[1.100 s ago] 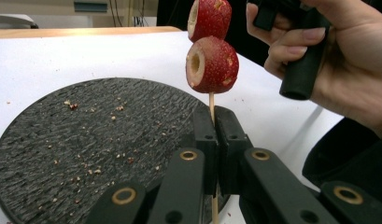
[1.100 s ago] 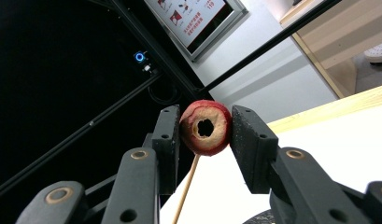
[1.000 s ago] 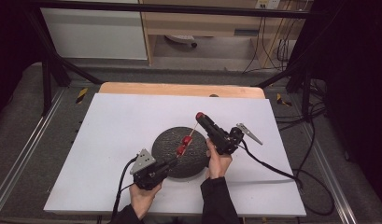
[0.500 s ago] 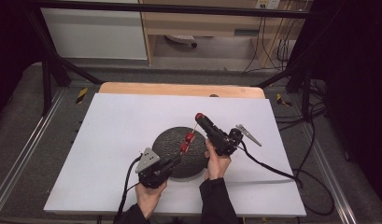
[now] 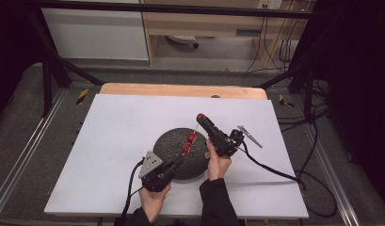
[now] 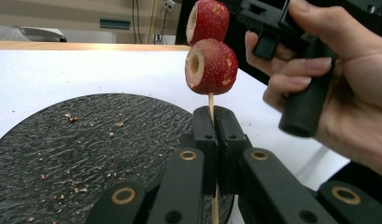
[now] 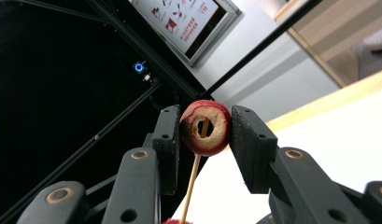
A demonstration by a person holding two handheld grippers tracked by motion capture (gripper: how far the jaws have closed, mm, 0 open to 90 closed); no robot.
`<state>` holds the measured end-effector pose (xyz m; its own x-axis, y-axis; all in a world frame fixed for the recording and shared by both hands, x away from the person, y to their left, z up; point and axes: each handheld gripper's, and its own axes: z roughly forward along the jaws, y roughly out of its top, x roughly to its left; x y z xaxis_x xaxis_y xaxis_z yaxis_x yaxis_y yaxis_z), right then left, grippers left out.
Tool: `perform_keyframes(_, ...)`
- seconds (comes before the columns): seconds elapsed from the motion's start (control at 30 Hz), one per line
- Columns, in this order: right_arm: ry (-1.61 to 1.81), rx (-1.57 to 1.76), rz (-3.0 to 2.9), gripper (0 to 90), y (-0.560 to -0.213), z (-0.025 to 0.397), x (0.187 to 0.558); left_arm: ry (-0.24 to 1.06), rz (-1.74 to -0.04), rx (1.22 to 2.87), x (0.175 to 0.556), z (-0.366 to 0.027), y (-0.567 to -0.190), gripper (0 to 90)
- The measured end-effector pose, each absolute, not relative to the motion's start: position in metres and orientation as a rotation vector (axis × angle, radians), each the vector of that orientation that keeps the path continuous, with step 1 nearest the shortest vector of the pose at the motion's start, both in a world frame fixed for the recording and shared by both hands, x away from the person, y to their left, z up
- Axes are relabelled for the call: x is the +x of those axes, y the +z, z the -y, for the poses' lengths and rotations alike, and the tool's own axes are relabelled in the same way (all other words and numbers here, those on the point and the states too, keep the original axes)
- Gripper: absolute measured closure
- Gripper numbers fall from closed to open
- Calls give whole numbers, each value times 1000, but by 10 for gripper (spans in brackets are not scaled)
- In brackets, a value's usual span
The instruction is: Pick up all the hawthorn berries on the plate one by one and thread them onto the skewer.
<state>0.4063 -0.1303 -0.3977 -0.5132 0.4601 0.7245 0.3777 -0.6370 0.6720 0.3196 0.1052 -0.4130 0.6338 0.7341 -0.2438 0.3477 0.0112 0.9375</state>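
Skewer (image 6: 210, 100) held above dark plate (image 5: 169, 141), clamped low by left tongs (image 6: 215, 122). Third cored fruit (image 7: 205, 127) pinched by right tongs (image 7: 205, 128), threaded at tip. Fruit best slid straight down, skewer kept steady.

The left hand-held gripper (image 6: 212, 140) pinches a thin skewer (image 6: 210, 101) at frame centre; two cored red fruits (image 6: 211, 65) sit above, dark round plate (image 6: 86, 149) lower left.

black gripper (image 5: 178, 162) | brass pivot rivets | black cable | dark sleeves
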Motion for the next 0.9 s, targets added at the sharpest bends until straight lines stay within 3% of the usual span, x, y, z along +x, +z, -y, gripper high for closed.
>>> perform_keyframes(0.7, 2303, 1492, -1385, 632, -404, 126, 398, 335, -936, 1589, 335, -103, -408, 882)
perform_keyframes(0.9, 2209, 1450, -1441, 494, -397, 134, 397, 333, -943, 1602, 336, -112, -410, 882)
